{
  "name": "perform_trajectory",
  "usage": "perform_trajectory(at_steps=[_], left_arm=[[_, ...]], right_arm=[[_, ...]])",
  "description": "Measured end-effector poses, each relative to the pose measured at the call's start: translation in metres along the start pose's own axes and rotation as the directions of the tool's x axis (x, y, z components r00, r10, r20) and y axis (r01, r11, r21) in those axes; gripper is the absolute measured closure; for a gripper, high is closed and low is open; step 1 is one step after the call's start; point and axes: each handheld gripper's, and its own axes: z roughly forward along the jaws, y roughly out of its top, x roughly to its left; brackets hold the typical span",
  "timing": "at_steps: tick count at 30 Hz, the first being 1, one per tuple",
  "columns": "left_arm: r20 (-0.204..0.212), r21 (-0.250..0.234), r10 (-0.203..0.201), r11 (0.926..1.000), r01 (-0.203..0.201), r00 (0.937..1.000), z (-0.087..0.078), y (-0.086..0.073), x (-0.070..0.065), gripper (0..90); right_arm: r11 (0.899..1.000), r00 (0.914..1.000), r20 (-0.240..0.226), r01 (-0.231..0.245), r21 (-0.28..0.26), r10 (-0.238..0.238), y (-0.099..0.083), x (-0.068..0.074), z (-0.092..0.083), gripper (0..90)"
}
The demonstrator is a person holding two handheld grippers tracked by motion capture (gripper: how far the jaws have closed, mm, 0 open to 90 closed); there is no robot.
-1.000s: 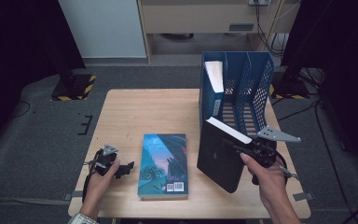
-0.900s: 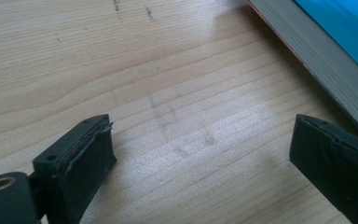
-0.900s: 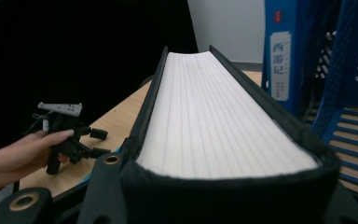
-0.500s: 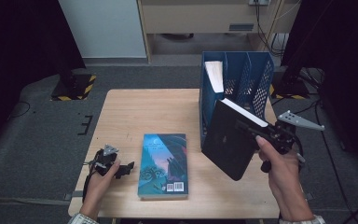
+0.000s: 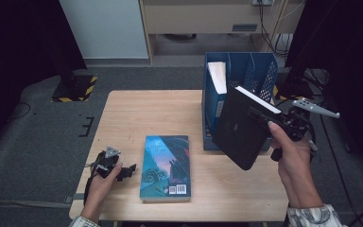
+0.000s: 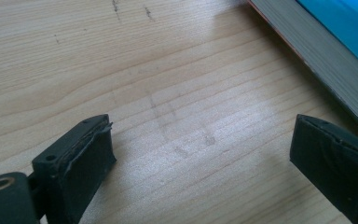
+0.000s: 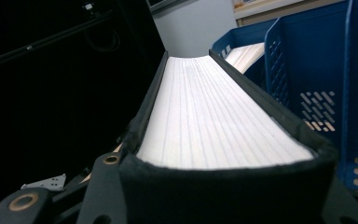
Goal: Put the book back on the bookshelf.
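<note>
The right gripper [image 5: 264,118] pinches the thick black book [image 5: 238,130] beside the blue rack [image 5: 264,75]; it looks stiff and heavy, so hold deep on the page edge; the left gripper [image 6: 205,158] is spread

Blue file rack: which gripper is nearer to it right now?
Right. The right gripper holds the black book up directly in front of the blue file rack. The left gripper rests low on the table, on the far side of the teal book.
</note>
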Motion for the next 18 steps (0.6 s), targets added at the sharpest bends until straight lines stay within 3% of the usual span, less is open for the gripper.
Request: perform_trajectory(at_steps=[18], left_arm=[[0.000,-0.003,0.002,1.0000,-0.002,1.0000,0.000,0.000,0.000,5.1]], right_arm=[[1.000,0.9941,0.106,-0.022,-0.005,0.023,0.016,-0.035,0.002,52.7]])
